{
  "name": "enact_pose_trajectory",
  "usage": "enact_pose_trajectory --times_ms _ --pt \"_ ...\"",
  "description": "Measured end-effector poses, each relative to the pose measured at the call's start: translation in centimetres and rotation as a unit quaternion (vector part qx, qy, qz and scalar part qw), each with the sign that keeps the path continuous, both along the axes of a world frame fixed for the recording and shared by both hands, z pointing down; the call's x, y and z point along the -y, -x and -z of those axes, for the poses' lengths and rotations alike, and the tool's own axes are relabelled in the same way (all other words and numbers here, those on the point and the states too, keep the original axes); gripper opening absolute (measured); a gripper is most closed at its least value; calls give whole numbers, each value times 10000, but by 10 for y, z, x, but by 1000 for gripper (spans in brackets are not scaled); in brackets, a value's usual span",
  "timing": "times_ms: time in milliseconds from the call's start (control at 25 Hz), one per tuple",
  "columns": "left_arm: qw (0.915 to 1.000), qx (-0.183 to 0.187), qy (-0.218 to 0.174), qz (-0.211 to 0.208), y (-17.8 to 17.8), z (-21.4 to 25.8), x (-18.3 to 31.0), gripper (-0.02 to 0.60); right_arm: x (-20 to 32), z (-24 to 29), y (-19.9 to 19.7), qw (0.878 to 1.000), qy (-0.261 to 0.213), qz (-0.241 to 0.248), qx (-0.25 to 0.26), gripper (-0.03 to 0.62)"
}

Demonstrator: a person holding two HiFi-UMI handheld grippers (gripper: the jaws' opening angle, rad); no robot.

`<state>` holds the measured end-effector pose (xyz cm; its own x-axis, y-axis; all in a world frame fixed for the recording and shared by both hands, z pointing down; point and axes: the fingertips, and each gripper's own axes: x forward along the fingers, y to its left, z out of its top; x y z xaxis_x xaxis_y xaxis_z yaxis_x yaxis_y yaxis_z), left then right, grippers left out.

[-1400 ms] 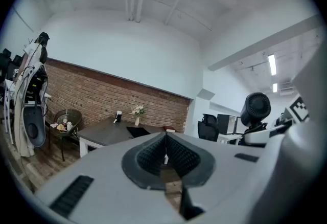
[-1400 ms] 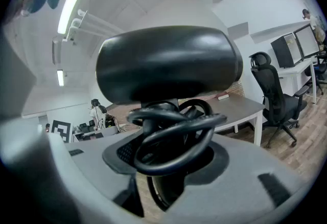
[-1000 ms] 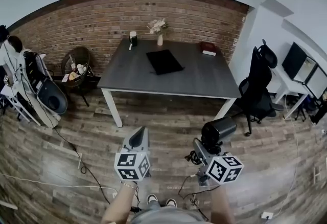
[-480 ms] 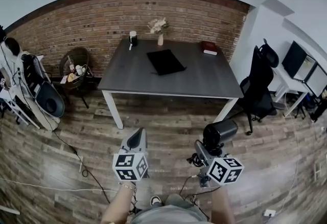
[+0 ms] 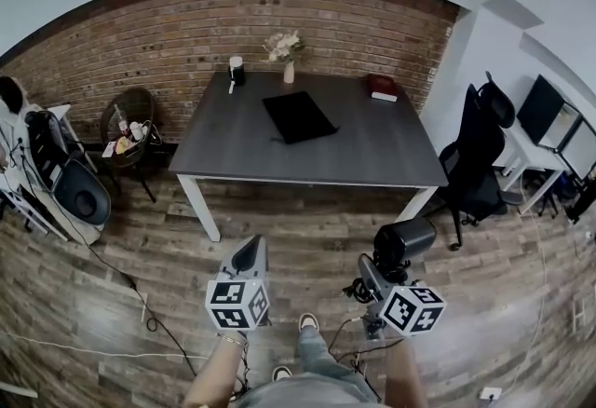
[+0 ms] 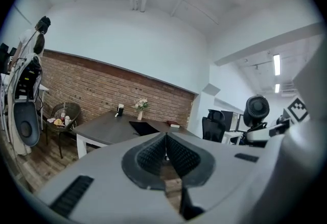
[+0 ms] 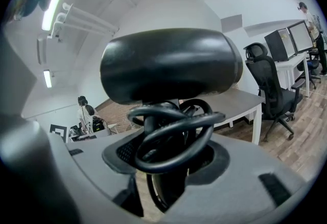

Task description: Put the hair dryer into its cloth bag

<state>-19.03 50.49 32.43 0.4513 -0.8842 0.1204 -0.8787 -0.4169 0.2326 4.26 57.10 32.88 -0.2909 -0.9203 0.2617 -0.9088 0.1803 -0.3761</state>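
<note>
The task is standing at an early stage, as I judge it: the dryer is in hand but not yet at the bag, so the carry to the table, the opening of the bag and the insertion are all left to do. The person is standing on the wooden floor (image 5: 112, 304), well apart from the near edge of the grey tabletop (image 5: 372, 150). The black cloth bag (image 5: 298, 115) is lying flat on that tabletop, nearer the far edge than the near one and about midway between the left and right edges; whether its mouth is open I cannot tell.

The dark hair dryer (image 5: 402, 238) is sitting in the right gripper (image 5: 372, 272), its barrel lying crosswise above the fingers (image 7: 122, 152), which are clamping the handle. The coiled cord (image 7: 173, 131) is bunching around the handle just over them.

The left gripper (image 5: 250, 253) is hanging beside the right one, pointing toward the table; its fingers (image 6: 150, 154) are pressing together with nothing between them.
</note>
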Motion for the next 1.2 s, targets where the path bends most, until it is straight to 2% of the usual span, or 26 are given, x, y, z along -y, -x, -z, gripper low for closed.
enact_pose_trajectory --times_ms 400,760,1200 --pt "9997 58 -98 227 -37 17 113 6 125 9 -36 9996 -73 273 -51 232" --pt "9990 90 -158 397 -64 24 197 6 217 12 -71 9991 -100 390 -153 232" --pt "9988 193 -135 440 -93 16 267 6 290 3 -100 9987 -86 484 -129 232"
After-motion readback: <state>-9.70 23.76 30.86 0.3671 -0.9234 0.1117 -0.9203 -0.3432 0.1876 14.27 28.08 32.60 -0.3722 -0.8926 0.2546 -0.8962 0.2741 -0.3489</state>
